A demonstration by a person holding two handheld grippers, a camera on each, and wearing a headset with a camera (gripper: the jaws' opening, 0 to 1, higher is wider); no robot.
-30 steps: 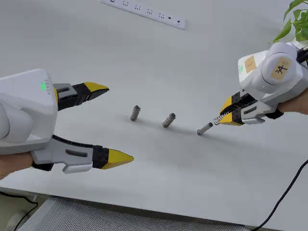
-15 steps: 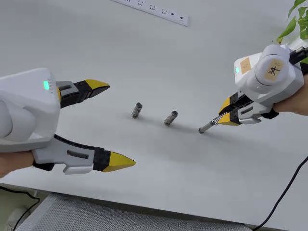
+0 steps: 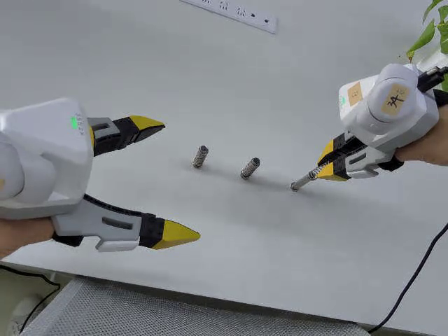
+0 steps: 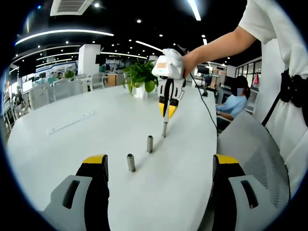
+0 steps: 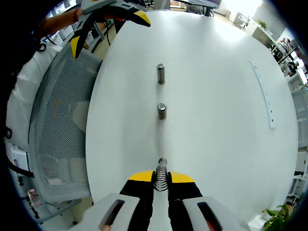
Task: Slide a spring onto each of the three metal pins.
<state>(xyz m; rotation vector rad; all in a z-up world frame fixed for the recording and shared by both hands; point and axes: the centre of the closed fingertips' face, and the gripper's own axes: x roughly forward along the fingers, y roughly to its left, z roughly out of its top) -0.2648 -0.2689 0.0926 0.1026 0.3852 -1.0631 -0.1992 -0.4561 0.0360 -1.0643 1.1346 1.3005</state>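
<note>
A grey mesh chair (image 3: 105,308) sits under the near edge of the white table (image 3: 210,77), whose top is matt and bare around the work. Nearest, the left gripper (image 3: 175,182) hangs with its yellow-tipped jaws spread wide and nothing between them. Beyond it three metal pins stand upright in a row across the table. The left pin (image 3: 201,156) and the middle pin (image 3: 250,168) each wear a short coil of dull steel. The right pin (image 3: 299,184) is smooth and bare along its shaft. Above it the right gripper (image 3: 326,166) pinches a third spring (image 3: 318,170), its long axis in line with the pin and its lower end meeting the pin's top. Farther back lie a white power strip (image 3: 238,12) and a green plant (image 3: 434,31); the left gripper view shows an open office under ceiling light strips
</note>
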